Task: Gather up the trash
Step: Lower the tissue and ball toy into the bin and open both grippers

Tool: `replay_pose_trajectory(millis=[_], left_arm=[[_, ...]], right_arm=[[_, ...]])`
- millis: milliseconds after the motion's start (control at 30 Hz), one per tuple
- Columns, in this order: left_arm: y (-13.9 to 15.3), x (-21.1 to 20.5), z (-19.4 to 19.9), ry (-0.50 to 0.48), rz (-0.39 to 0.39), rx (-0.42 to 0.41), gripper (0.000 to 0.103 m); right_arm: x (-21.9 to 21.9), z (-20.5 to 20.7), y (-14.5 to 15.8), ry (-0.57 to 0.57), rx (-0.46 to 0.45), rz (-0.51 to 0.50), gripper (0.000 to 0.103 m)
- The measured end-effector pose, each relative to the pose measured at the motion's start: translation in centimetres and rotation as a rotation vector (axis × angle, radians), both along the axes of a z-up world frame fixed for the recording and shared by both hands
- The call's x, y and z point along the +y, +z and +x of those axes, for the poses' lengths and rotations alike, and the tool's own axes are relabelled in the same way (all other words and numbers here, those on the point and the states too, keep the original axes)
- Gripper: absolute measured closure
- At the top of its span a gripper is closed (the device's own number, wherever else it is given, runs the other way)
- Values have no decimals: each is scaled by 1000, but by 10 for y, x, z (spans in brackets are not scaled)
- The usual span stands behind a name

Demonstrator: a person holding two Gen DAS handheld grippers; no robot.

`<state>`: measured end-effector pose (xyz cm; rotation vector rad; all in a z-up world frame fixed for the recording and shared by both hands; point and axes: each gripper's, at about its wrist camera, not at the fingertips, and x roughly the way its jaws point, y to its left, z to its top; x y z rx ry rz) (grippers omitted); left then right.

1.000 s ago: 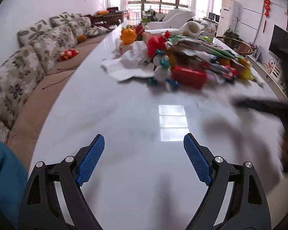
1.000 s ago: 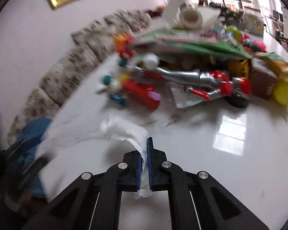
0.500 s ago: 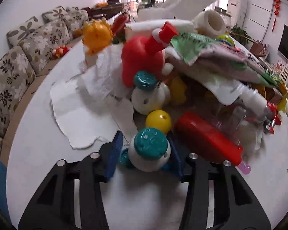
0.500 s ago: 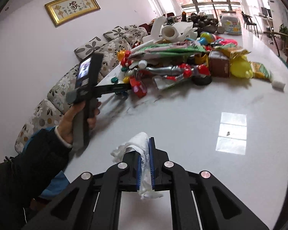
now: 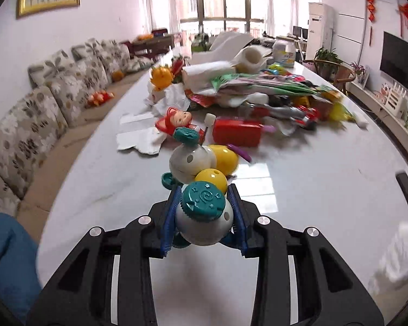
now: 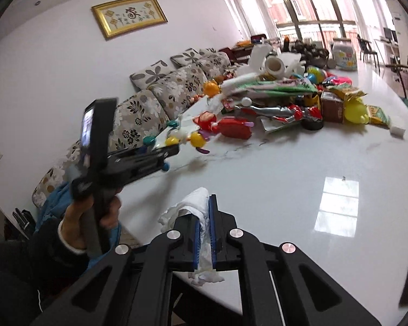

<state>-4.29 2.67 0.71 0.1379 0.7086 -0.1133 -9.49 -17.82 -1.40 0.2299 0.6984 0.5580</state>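
A toy chain of white and yellow balls with teal caps hangs off the white table. My left gripper has its blue pads pressed on the nearest white ball, and its jaws are still closing. In the right wrist view the left gripper holds that ball toy out over the table's left edge. My right gripper is shut on a crumpled white tissue, which sticks out above and below the pads. That tissue shows as a white blur at the lower right of the left wrist view.
A pile of toys, wrappers and paper rolls covers the far half of the table. A red toy and flat tissue sheets lie at its near edge. A floral sofa runs along the left. A hand grips the left tool's handle.
The left gripper went from open over bare table to the pile, closed on the ball toy and drew back with it lifted. The right gripper pulled back from the pile, still holding the tissue.
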Motion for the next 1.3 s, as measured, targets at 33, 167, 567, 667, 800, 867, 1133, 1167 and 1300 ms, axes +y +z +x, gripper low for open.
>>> replay_pose_trajectory(millis=[33,167,567,667,800,867,1133,1167,1300], left_arm=[[2,-1,-13,-1,14,-16,69],[9,-3,-47,-23,10,-49,69],[-36,1,-175,-226,0,101,69],[-85,2,-180,-247,33,243,68],[-153,1,-153,-258,39,460,59],[-187,-2,-136,-264,71,537,35],[-205,-6,-121,-282,108,584,29],[-194,-4,-123,-281,101,566,29],[-118,11,-137,-289,31,405,28]], right_arm=[[-2,-12,1,-5,-6,5,97],[-8,-43,3,-28,-26,3,97],[7,-126,-45,84,118,-11,97],[17,-120,-85,86,209,-59,95],[31,-94,-148,93,342,-125,85],[40,-77,-182,90,412,-192,36],[47,-66,-195,115,464,-204,42],[44,-70,-179,112,437,-189,42],[34,-86,-81,113,201,-114,39]])
